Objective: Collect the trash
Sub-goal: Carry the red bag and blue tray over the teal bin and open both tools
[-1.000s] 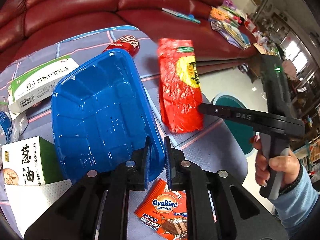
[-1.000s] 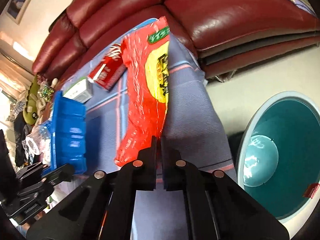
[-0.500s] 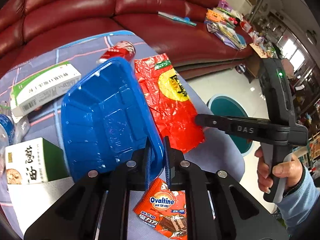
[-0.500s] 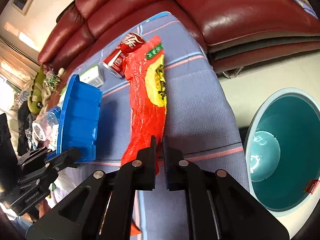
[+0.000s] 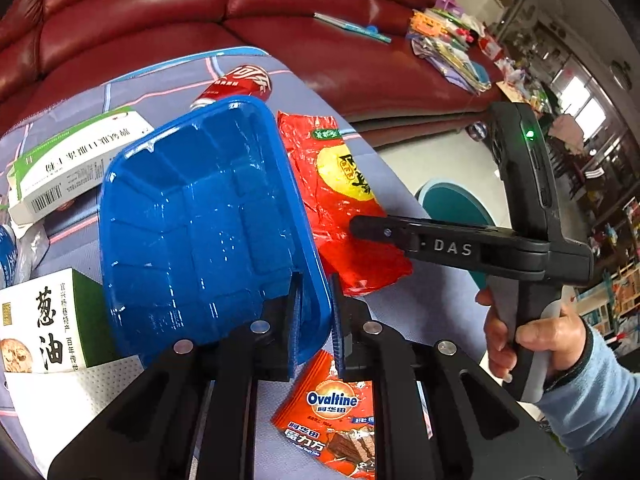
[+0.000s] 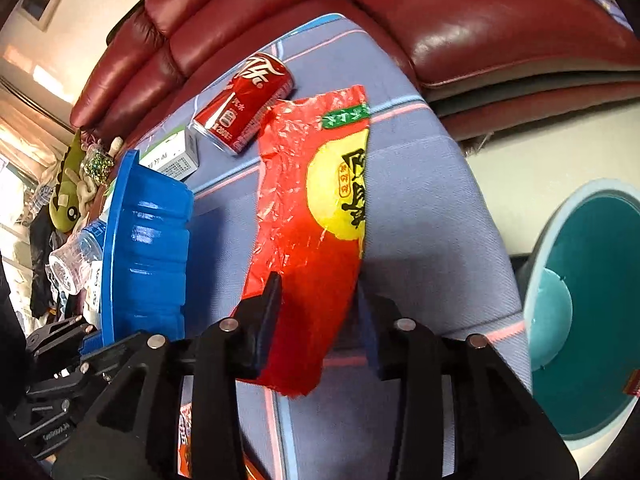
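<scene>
On the blue-grey tablecloth lies a red snack bag (image 6: 312,232) with a yellow circle, flat beside a blue plastic tray (image 5: 200,220). My right gripper (image 6: 320,304) stands open, one finger on each side of the bag's near end, and neither pad presses on it. From the left wrist view the right gripper (image 5: 356,226) shows side-on above the bag (image 5: 340,200), held by a person's hand (image 5: 532,340). My left gripper (image 5: 316,284) is shut on the tray's near rim and holds the tray tilted up on its edge (image 6: 148,248).
A red cola can (image 6: 244,104) lies behind the bag. Two cartons (image 5: 76,164) (image 5: 44,320) and a plastic bottle (image 6: 76,256) sit left of the tray. An Ovaltine wrapper (image 5: 332,412) lies under the left gripper. A teal bin (image 6: 592,300) stands on the floor, right of the table. A red sofa (image 5: 280,12) runs behind.
The red bag hung upright from my shut right gripper; now it lies flat on the cloth and the right jaws have spread apart. The left gripper and tray have hardly moved.
</scene>
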The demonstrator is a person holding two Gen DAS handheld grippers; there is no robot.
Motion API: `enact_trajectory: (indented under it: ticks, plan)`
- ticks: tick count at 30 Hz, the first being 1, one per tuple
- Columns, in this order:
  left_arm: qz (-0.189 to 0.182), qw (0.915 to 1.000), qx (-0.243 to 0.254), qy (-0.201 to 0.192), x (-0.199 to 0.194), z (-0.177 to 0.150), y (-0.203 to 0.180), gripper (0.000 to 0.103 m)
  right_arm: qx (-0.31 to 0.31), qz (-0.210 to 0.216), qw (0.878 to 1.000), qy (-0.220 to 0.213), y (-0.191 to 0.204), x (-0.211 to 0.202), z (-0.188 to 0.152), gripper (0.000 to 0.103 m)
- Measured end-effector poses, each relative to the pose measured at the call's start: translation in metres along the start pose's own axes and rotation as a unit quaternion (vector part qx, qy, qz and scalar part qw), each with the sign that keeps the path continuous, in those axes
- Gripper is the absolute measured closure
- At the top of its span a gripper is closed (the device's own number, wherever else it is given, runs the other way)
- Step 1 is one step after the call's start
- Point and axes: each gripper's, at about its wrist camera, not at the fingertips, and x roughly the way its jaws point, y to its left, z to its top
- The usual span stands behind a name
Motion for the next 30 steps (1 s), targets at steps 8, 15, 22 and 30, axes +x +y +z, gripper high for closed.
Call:
enact_trajectory:
  ticks: [8,15,22,30]
  plan:
    - [0.012,0.9998,-0.002,-0.015,-0.013,0.003,-0.008,0.090,-0.021,0.015,0.999,-0.035,0.016,-0.039,-0.002,0.100]
    - [-0.021,0.9985,0.043,-0.027,-0.029,0.013,-0.053,0.091,0.010,-0.026,0.995,-0.098,-0.018,-0.115,-0.014,0.100]
    - [-0.069,0.9897,0.122,-0.029,-0.029,0.027,-0.140,0.092,0.061,-0.081,0.983,-0.156,-0.076,-0.190,-0.044,0.100]
    - [-0.138,0.9709,0.193,0.036,0.031,0.035,-0.245,0.091,0.119,-0.163,0.965,-0.167,-0.143,-0.228,-0.087,0.100]
